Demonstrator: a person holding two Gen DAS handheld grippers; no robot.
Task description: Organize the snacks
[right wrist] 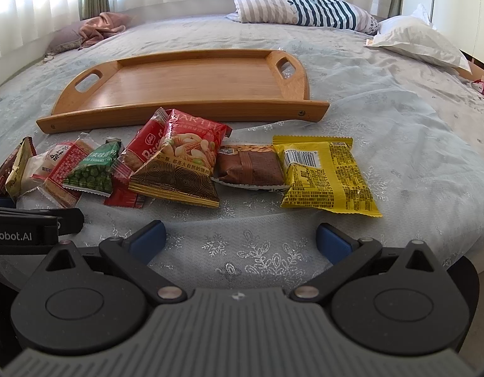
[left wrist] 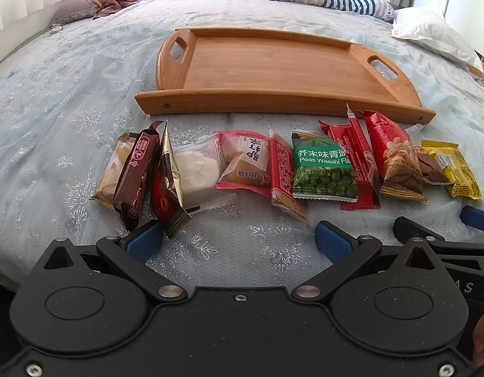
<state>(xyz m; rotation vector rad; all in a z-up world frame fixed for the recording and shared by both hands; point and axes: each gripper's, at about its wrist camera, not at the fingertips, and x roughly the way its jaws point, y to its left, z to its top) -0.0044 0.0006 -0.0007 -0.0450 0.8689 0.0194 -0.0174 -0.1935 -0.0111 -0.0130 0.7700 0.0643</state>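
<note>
Right wrist view: right gripper [right wrist: 240, 240] fingers spread, empty, low over bed [right wrist: 383, 100] | left gripper [left wrist: 239, 240] likewise released | snacks [left wrist: 323, 166] in row before bare wooden tray [right wrist: 191, 78] | advice: pinch yellow packet [right wrist: 327, 177] by its flat middle, lift clear of brown bar [right wrist: 251, 166]

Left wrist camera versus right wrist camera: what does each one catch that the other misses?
Only the left view shows the far-left snacks whole: the tan packet and the dark brown packet beside it. Only the right view shows the barcode side of the yellow packet unobstructed and the brown cake bar in full. Both share the wooden tray, holding no snacks, the wasabi peas bag, the striped pillow, and an open claw: left claw, right claw.
</note>
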